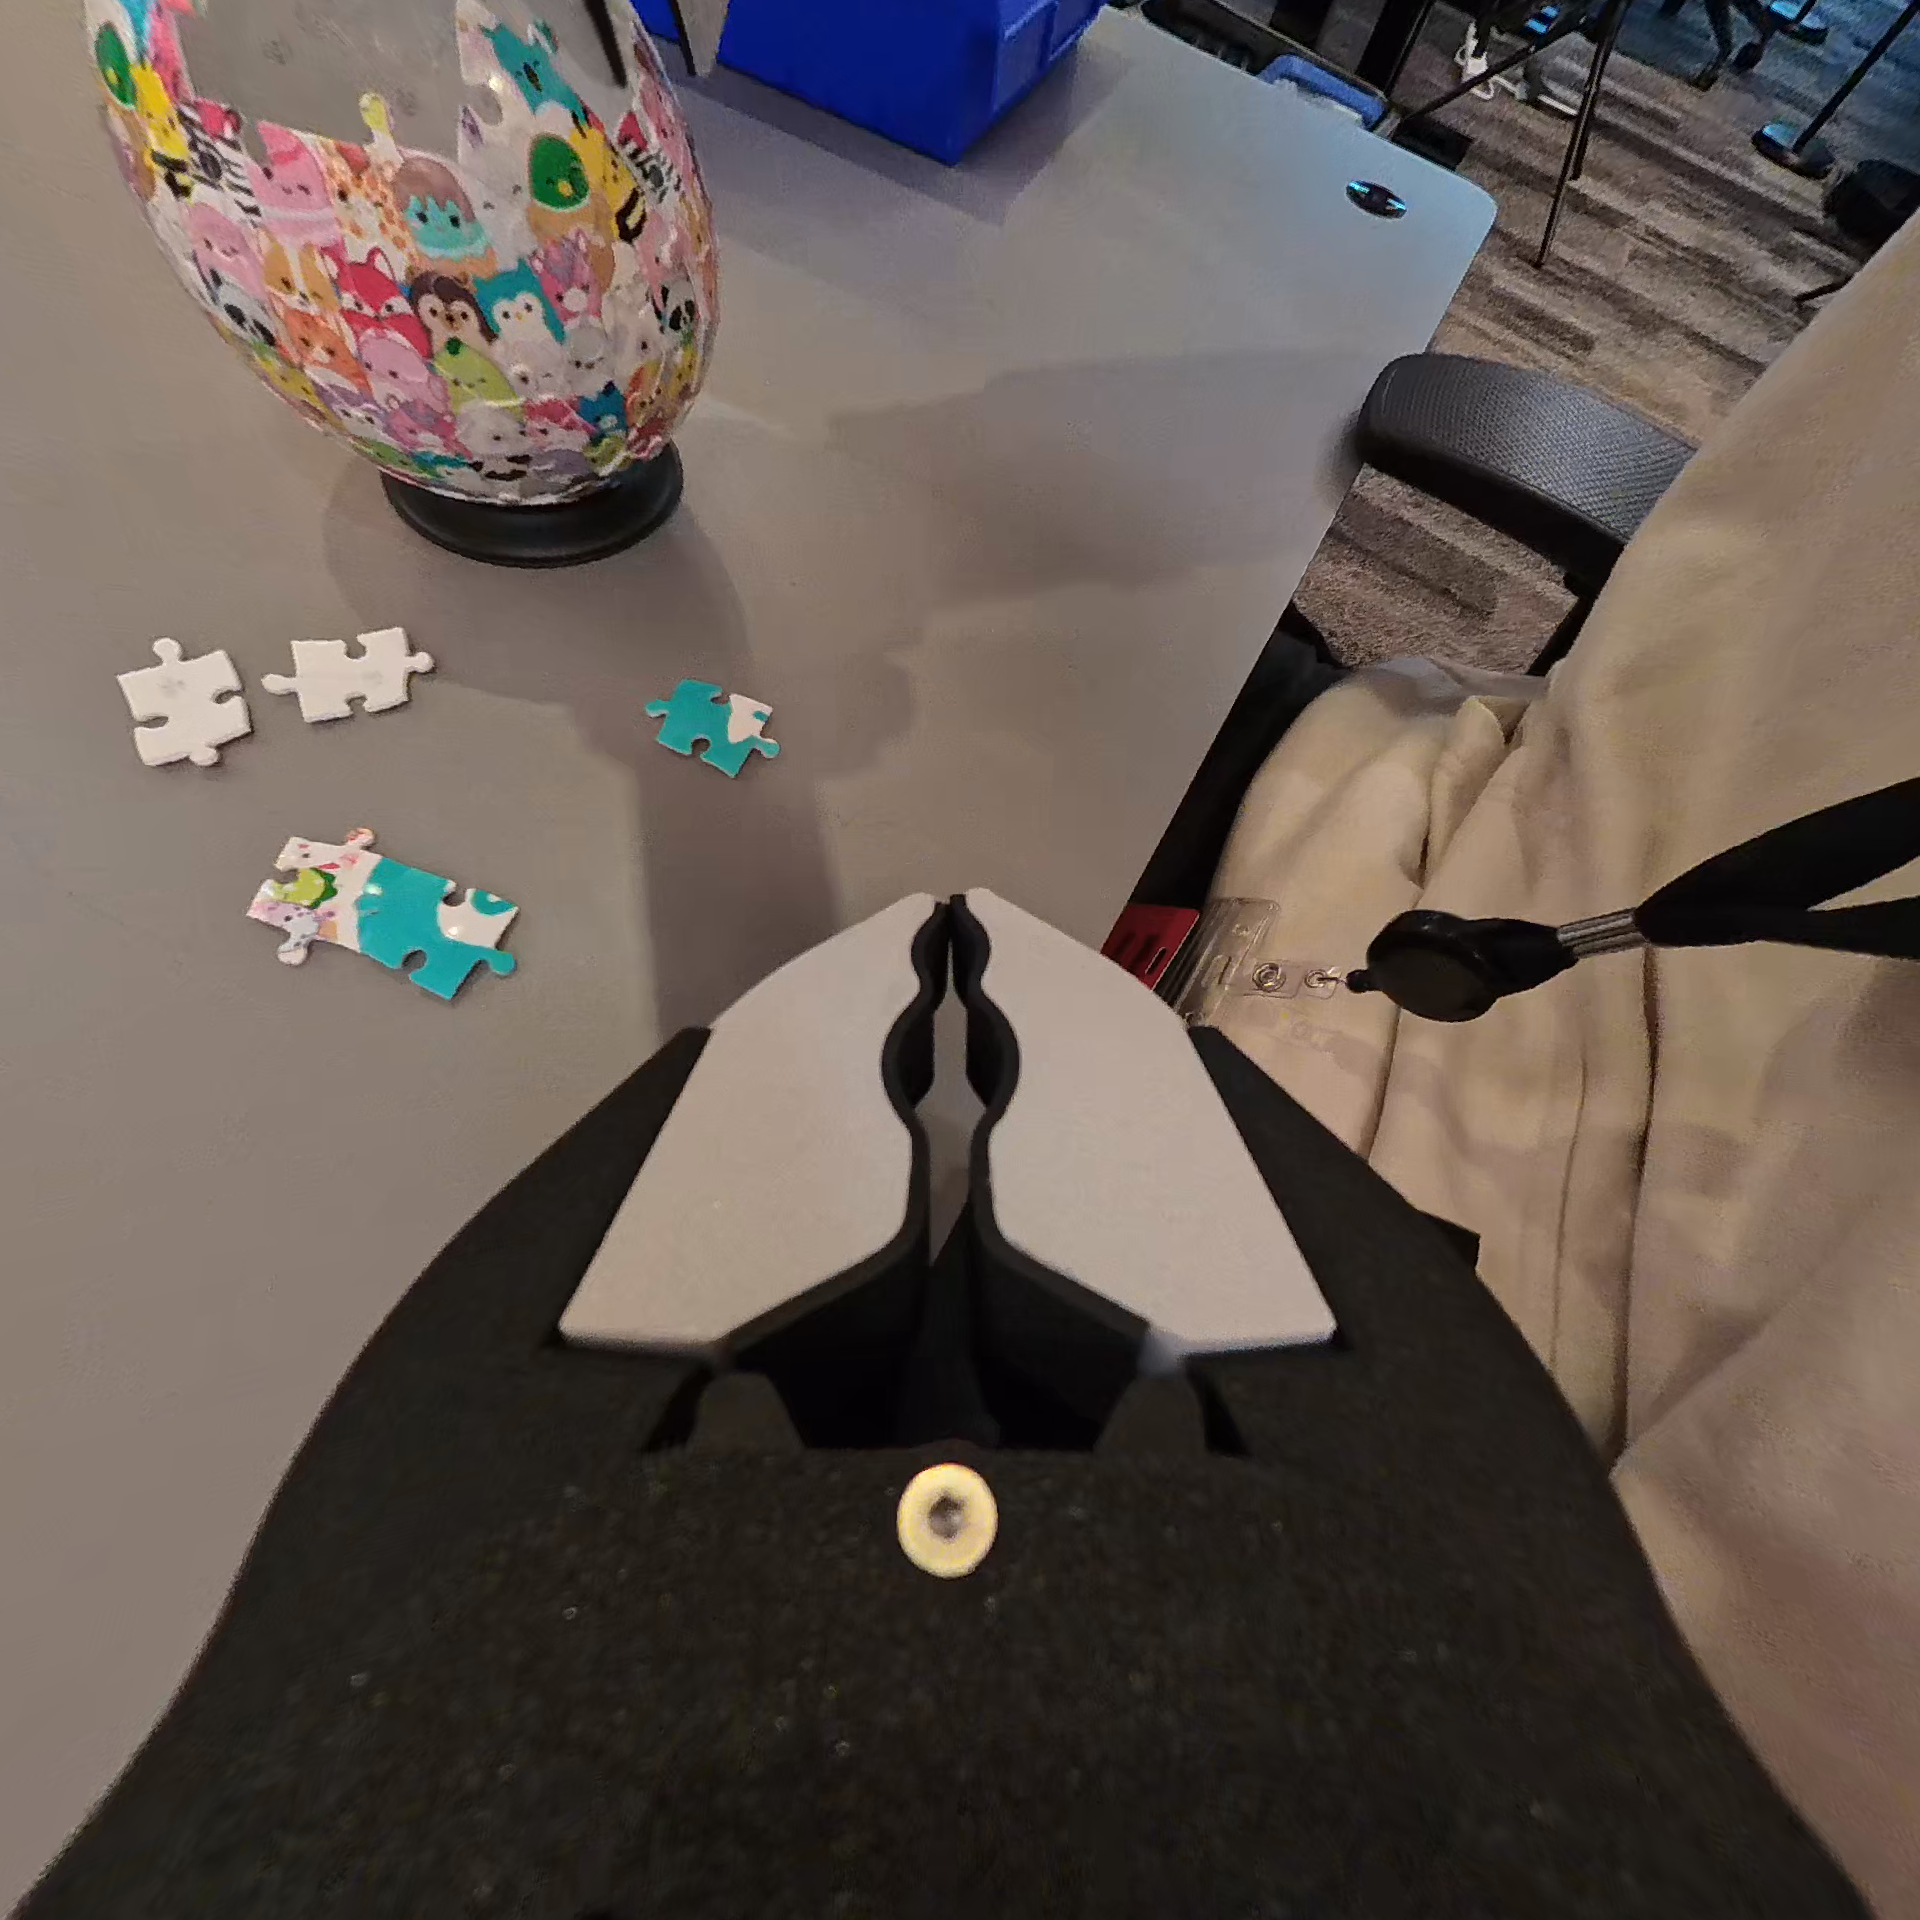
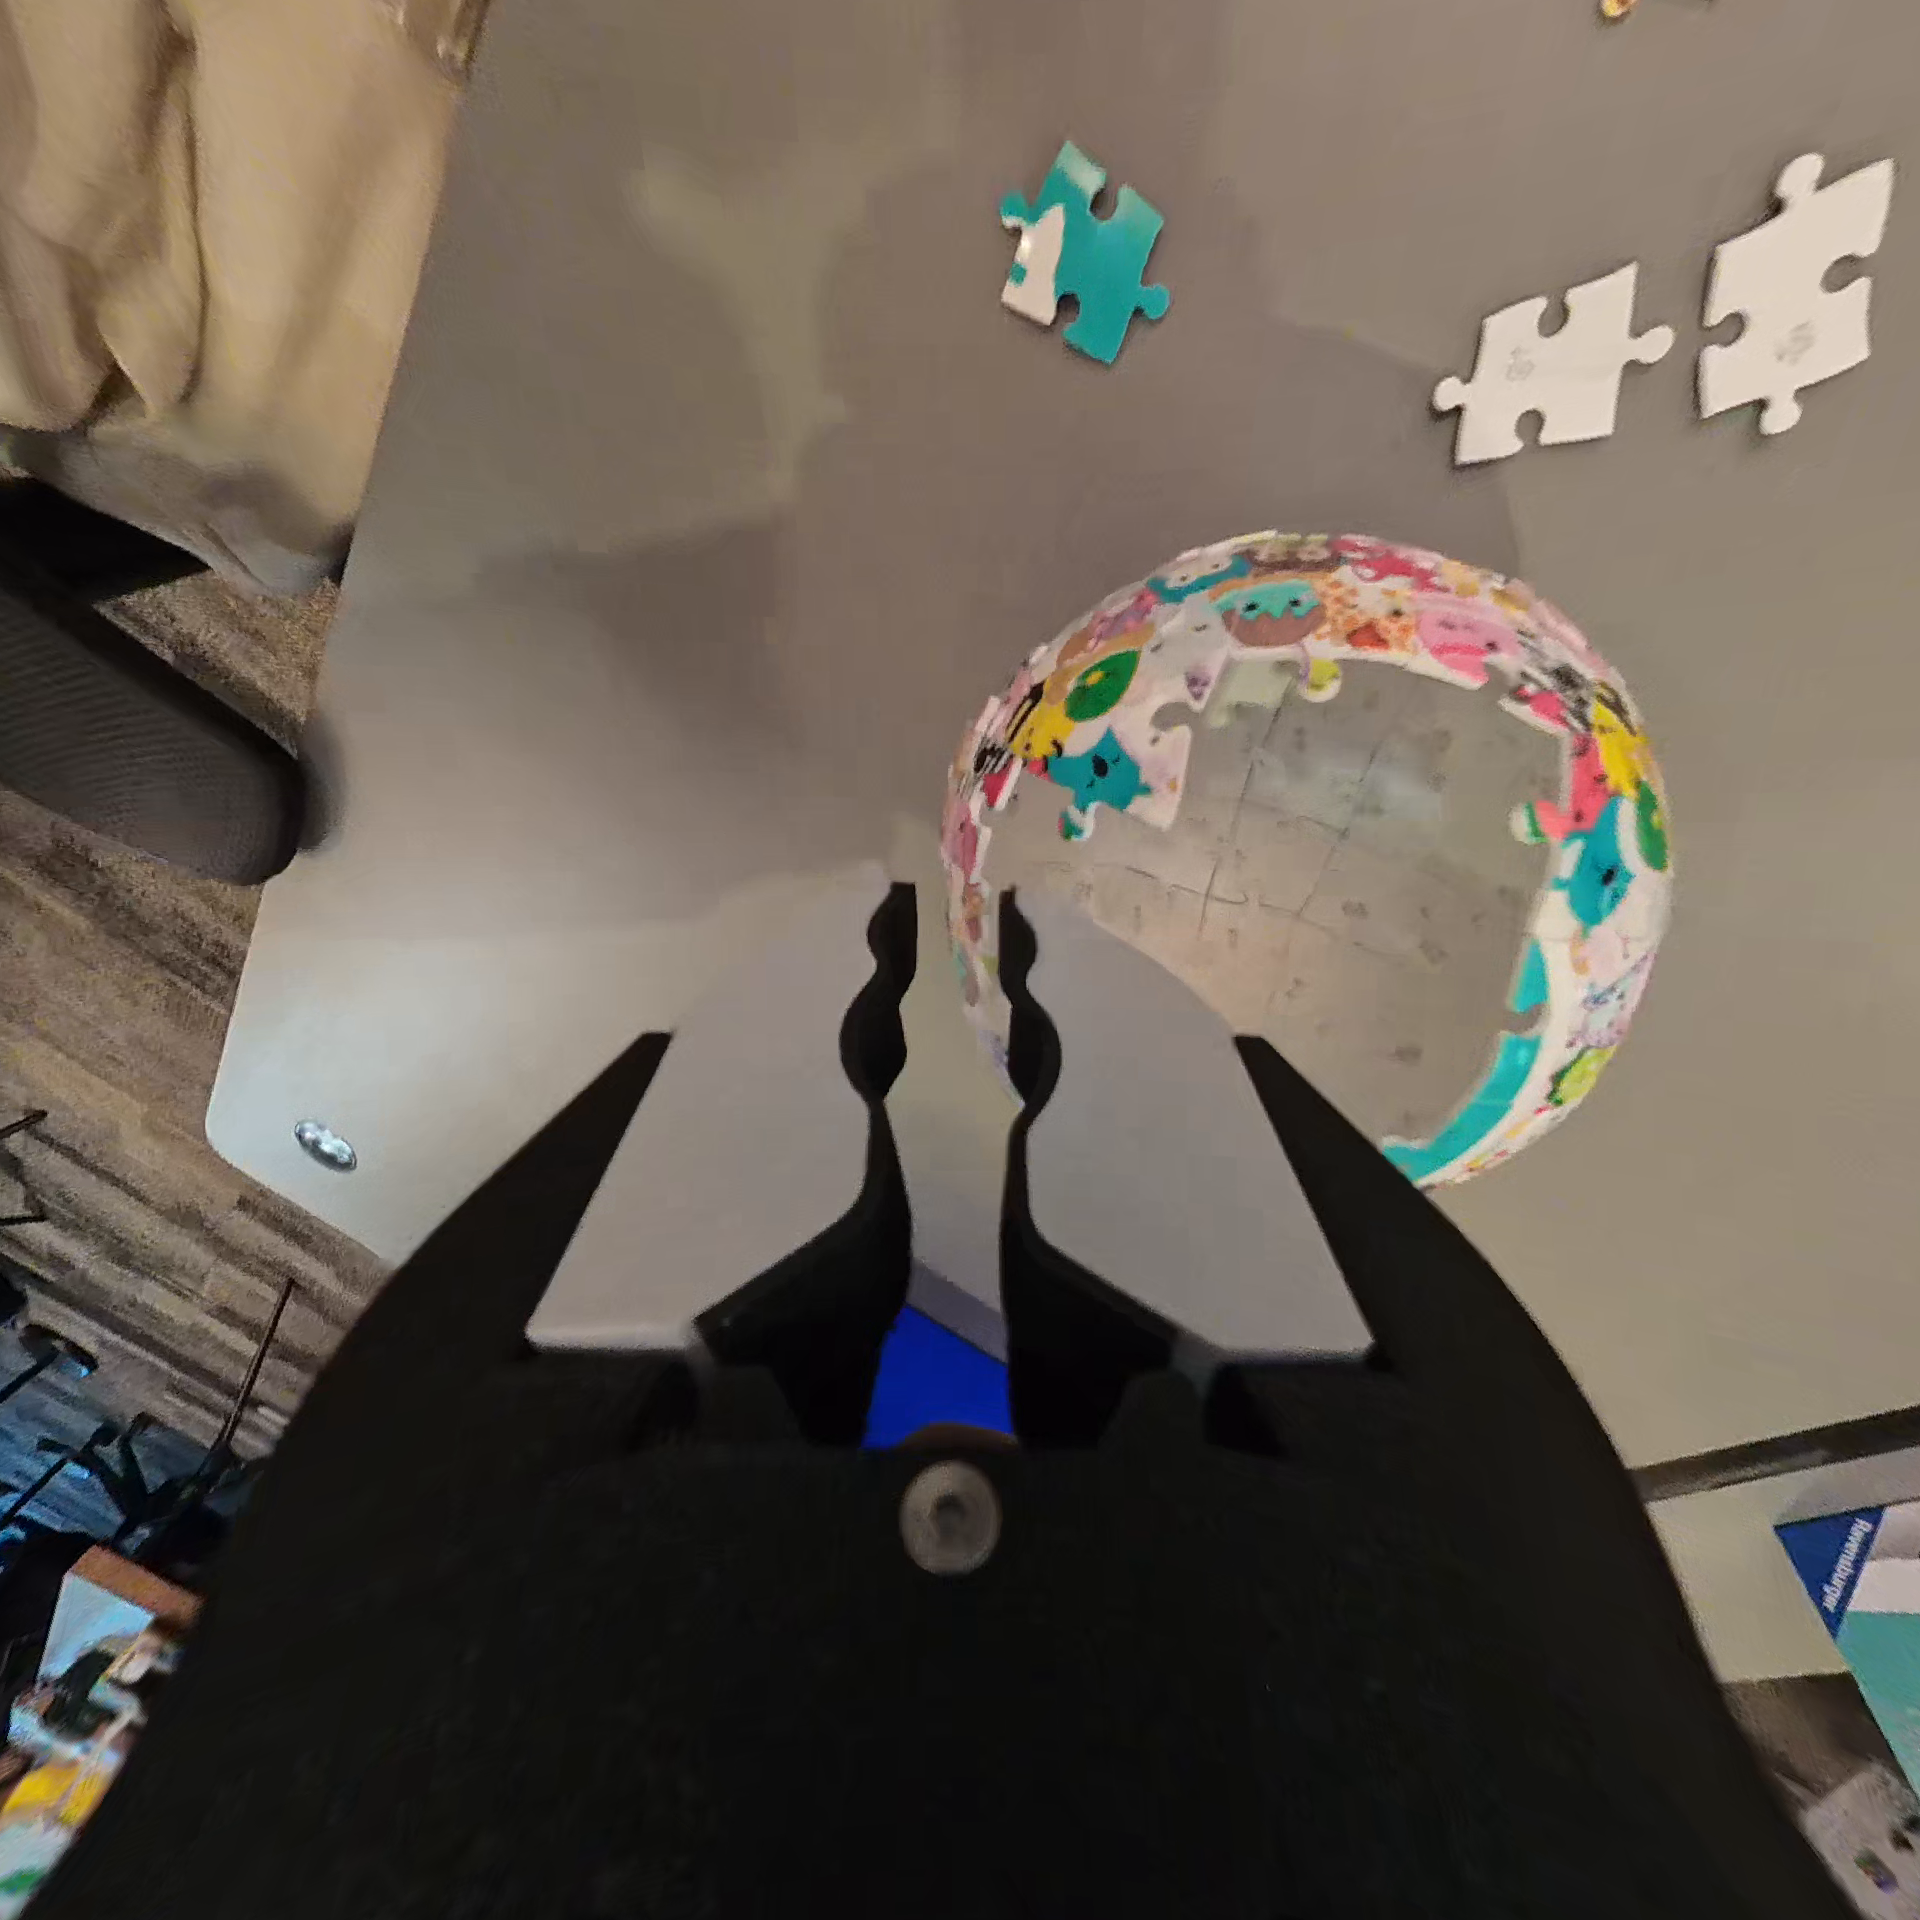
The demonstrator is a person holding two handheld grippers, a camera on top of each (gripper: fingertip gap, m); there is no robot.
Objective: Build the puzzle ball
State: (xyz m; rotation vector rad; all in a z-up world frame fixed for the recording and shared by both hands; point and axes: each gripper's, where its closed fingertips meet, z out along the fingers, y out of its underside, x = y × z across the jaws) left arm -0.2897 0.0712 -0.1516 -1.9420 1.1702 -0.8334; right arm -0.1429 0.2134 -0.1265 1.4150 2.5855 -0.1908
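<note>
The puzzle ball [image 1: 416, 291] is a colourful shell with an open top, standing on a black ring stand [image 1: 535, 514] at the table's far left. It also shows in the right wrist view [image 2: 1340, 623]. My right gripper [image 2: 956, 896] sits astride the ball's left rim with the jaws a narrow gap apart and the wall between them. My left gripper [image 1: 951, 904] is shut and empty, low over the table's near edge. Loose pieces lie between: a teal piece [image 1: 715, 727], two white face-down pieces [image 1: 187, 709] and a joined teal and pink pair [image 1: 384, 914].
A blue bin [image 1: 894, 62] stands behind the ball. A person in beige clothes [image 1: 1662, 831] with a black lanyard reel [image 1: 1455, 961] sits at the table's right edge, next to a black chair armrest [image 1: 1507, 447]. A puzzle box [image 2: 1860, 1621] lies at the right. Across from one pair of fingers to the other is roughly 20 cm. About 12 cm separates my left fingertips from the teal piece [image 1: 715, 727]. It is also in sight in the right wrist view [image 2: 1084, 249].
</note>
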